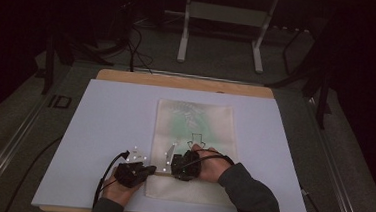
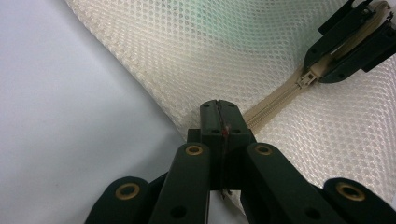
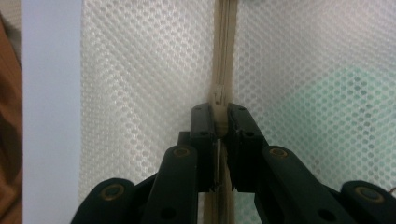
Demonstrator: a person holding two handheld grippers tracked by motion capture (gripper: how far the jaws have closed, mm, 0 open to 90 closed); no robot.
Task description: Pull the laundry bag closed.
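A cream mesh bag [image 1: 195,121] lies flat on the white board [image 1: 109,125], with something green showing through the mesh. A beige zipper [image 3: 225,46] runs across its near part. My left gripper [image 2: 218,109] is shut on the bag's left edge, at the zipper's end [image 2: 261,116]. In the high view the left gripper [image 1: 152,172] sits at the bag's near left corner. My right gripper [image 3: 221,116] is shut on the zipper pull, just behind the slider [image 3: 218,95]. The right gripper [image 1: 174,169] is a short way to the right along the zipper, and the left gripper view shows it [image 2: 345,46] at the slider [image 2: 306,79].
The board rests on a wooden table [image 1: 187,82] whose far edge shows. Behind it stand a white metal frame [image 1: 222,18] and cables [image 1: 134,52] on the floor. Bare board lies left and right of the bag.
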